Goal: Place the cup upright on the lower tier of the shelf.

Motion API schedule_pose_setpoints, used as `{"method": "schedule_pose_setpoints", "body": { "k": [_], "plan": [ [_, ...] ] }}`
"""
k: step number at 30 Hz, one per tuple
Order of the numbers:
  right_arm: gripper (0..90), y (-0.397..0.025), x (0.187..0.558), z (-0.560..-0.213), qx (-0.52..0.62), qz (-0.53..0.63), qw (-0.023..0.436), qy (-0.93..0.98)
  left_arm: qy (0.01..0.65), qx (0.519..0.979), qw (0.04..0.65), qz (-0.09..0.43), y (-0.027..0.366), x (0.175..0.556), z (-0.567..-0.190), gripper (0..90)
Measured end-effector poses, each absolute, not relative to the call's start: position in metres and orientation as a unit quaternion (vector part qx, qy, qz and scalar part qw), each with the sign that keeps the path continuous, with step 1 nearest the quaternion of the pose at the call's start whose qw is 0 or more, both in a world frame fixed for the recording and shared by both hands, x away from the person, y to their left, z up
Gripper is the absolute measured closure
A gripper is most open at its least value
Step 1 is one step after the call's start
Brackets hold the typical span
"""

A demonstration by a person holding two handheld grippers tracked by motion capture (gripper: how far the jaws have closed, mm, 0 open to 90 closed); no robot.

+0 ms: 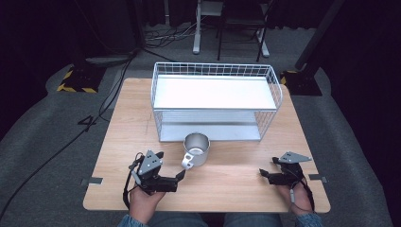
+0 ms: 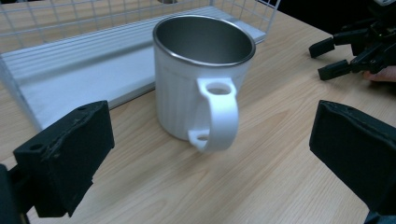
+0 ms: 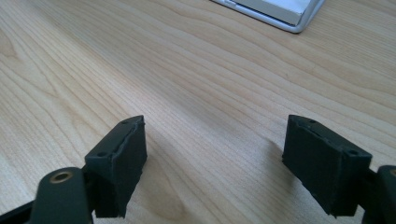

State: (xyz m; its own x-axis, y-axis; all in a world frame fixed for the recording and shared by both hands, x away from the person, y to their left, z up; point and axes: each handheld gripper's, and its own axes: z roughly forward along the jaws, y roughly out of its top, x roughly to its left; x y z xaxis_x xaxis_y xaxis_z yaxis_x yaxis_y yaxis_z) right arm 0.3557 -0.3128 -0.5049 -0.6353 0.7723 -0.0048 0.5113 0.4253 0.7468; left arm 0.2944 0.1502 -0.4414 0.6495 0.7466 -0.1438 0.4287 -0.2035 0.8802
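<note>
While both of the person's hands rest at the near edge of the pale wooden tabletop, the white metal mug with a steel-lined inside stands upright a little farther in, near the middle of the tabletop's near half. Nearest to the mug is the left tool, a black two-jaw device with a grey three-cornered plate on top, held in the left hand. It lies just to the near left of the mug and points at the mug's white looped handle, which sticks out toward the person. In the left gripper view its jaws are spread wide, one on each side of the mug, touching neither the body nor the handle, with bare wood between them and the mug.

Well to the right of the mug, the right tool, also black with a grey plate, sits low over the tabletop in the right hand, pointing leftward toward the mug. In the right gripper view its jaws stand apart as well, with nothing but wood grain between them.

Just behind the mug, nearly touching it, is the white wire rack with two flat shelves; the mug stands in front of the lower shelf's edge. Beyond the rack, past the far edge of the tabletop, grey carpeted floor carries black cables and the legs of stands.
</note>
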Motion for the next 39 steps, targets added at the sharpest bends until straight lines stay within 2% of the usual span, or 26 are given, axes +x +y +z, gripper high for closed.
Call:
{"method": "schedule_pose_setpoints", "body": {
  "k": [9,12,21,23,24,25,27,28,30,31,32,39],
  "plan": [
    [22.1,-0.313,0.356,-0.505,0.39,0.369,0.178,0.825,0.384,0.76,0.498,0.165,0.123,0.304,-0.449,4.9],
    [22.0,-0.313,0.356,-0.505,0.39,0.369,0.179,0.824,0.391,0.756,0.496,0.173,0.119,0.307,-0.452,13.1],
    [22.2,-0.313,0.356,-0.505,0.391,0.368,0.18,0.824,0.405,0.76,0.476,0.179,0.11,0.314,-0.462,21.5],
    [22.2,-0.313,0.356,-0.505,0.391,0.368,0.181,0.824,0.406,0.764,0.465,0.189,0.108,0.314,-0.464,25.5],
    [22.2,-0.313,0.356,-0.505,0.391,0.368,0.181,0.824,0.406,0.766,0.461,0.191,0.107,0.315,-0.464,30.4],
    [22.2,-0.313,0.356,-0.505,0.391,0.368,0.181,0.824,0.406,0.765,0.461,0.192,0.107,0.315,-0.464,30.4],
    [22.2,-0.313,0.356,-0.505,0.391,0.368,0.181,0.824,0.411,0.765,0.459,0.189,0.105,0.315,-0.466,39.1],
    [22.3,-0.313,0.356,-0.505,0.391,0.368,0.181,0.824,0.409,0.766,0.457,0.193,0.104,0.315,-0.466,39.1],
    [22.4,-0.313,0.356,-0.505,0.391,0.368,0.181,0.824,0.403,0.769,0.455,0.196,0.103,0.314,-0.465,55.3],
    [22.4,-0.313,0.356,-0.505,0.391,0.368,0.181,0.824,0.402,0.77,0.453,0.201,0.102,0.313,-0.465,55.3],
    [22.5,-0.313,0.356,-0.505,0.391,0.369,0.181,0.823,0.4,0.771,0.451,0.205,0.102,0.313,-0.465,63.0],
    [23.0,-0.313,0.355,-0.505,0.39,0.37,0.183,0.823,0.404,0.772,0.449,0.199,0.103,0.314,-0.464,64.5]
  ]
}}
